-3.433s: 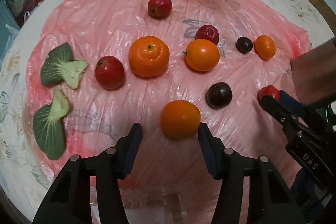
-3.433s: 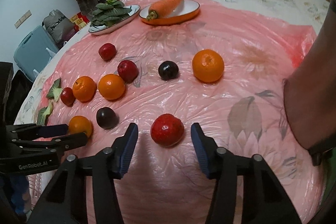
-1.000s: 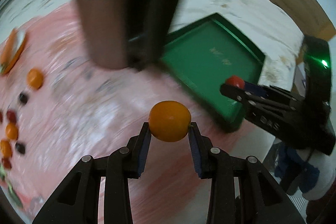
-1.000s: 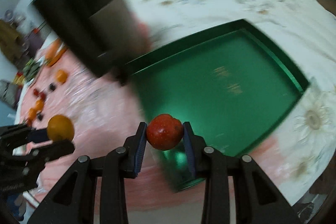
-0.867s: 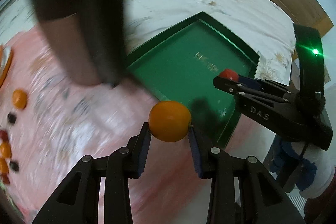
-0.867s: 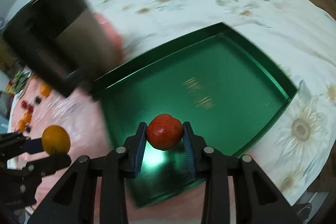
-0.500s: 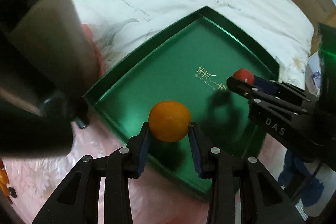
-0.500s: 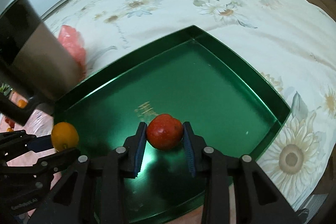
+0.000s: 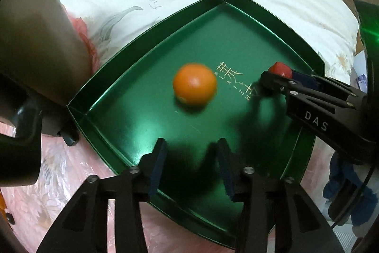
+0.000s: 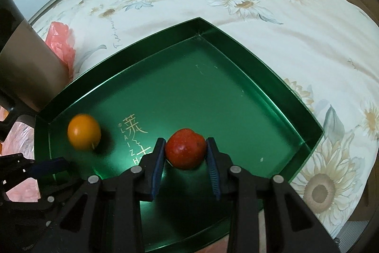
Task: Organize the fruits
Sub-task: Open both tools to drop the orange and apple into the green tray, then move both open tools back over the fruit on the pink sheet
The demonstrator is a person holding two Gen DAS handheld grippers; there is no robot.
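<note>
A green tray [image 9: 272, 23] with gold lettering lies on a flowered sheet; it also shows in the right wrist view [image 10: 236, 91]. An orange [image 9: 194, 84] is loose inside it, slightly blurred, ahead of my open, empty left gripper [image 9: 190, 159]. The orange also shows in the right wrist view [image 10: 84, 131]. My right gripper [image 10: 185, 153] holds a red apple [image 10: 185, 151] between its pads, low over the tray floor. In the left wrist view the right gripper [image 9: 276, 78] enters from the right with the apple [image 9: 279, 68] at its tip.
A dark grey upright object [image 9: 35, 44] stands against the tray's left side, also in the right wrist view [image 10: 26, 68]. Pink plastic sheeting [image 9: 54, 181] covers the surface to the left. The flowered sheet [image 10: 260, 4] surrounds the tray.
My left gripper has opened and let go of the orange, which now sits in the tray ahead of the fingers. My right gripper has lowered with the apple toward the tray floor.
</note>
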